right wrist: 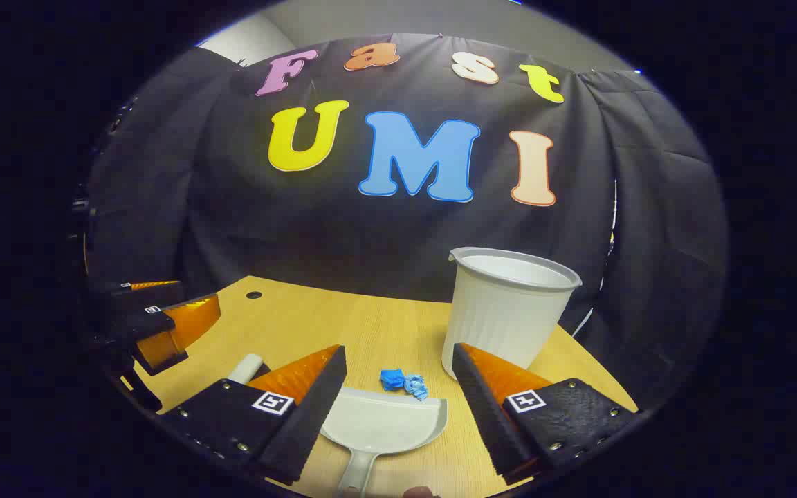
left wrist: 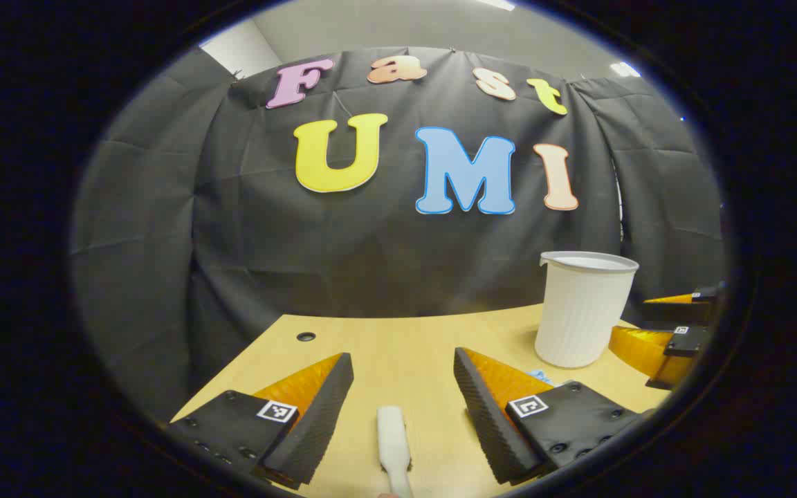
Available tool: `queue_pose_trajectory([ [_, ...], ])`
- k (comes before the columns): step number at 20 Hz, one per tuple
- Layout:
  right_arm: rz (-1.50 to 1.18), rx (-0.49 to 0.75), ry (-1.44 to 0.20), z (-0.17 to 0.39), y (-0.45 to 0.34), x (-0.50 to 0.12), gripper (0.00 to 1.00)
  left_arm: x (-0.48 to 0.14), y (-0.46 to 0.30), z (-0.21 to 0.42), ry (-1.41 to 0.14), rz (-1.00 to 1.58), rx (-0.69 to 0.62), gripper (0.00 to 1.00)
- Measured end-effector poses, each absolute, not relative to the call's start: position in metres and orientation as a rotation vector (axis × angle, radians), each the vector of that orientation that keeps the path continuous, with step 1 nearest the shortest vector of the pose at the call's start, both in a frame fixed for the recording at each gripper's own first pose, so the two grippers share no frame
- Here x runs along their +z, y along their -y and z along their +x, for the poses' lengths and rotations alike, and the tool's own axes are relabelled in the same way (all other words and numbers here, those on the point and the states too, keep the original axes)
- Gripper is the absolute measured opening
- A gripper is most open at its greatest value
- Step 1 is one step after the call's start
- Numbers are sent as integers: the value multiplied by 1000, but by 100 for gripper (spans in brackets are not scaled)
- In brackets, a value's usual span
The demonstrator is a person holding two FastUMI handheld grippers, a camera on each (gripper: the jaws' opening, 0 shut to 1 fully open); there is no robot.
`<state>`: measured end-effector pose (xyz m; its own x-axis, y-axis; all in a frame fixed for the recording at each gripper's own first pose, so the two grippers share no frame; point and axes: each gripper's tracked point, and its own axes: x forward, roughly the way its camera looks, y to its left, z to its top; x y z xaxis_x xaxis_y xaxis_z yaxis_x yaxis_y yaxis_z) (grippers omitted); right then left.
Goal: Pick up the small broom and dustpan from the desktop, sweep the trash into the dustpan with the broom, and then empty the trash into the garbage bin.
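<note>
Nothing is being held yet; the pickup looks not yet done, with sweeping and emptying left.

Nearest, the left gripper [left wrist: 403,387] is being held over the desk [left wrist: 398,339] with jaws spread wide, the pale broom [left wrist: 394,443] handle lying flat between them, untouched.

The right gripper [right wrist: 398,384] is likewise being held with jaws spread, straddling the dustpan [right wrist: 385,425], which is lying flat, handle toward the near edge, apparently empty.

Just past the pan's far lip, the trash [right wrist: 403,382] is sitting on the desk: a small crumpled blue wad, touching or nearly touching the lip.

Farther right, the bin [right wrist: 506,308] is standing upright: white, ribbed, open-topped, near the desk's far right edge.
</note>
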<state>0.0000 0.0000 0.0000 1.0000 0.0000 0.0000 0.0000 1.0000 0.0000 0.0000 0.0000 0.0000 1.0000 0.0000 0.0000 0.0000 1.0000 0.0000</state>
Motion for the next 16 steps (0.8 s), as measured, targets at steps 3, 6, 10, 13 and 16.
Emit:
queue_pose_trajectory([
  [3,-1,-3,12,1,-2,3,96,2,-2,5,1,13,-9,95],
  [6,-4,-5,27,2,-1,9,96,3,-1,7,-2,14,-17,99],
  [10,-5,13,21,-1,-4,10,96,2,-2,8,-14,20,-17,95],
  [13,-14,19,14,-3,-5,7,96,-2,-2,7,-32,16,-19,99],
  [16,-5,34,-31,-3,-10,-2,96,-11,-1,9,-69,18,-27,99],
])
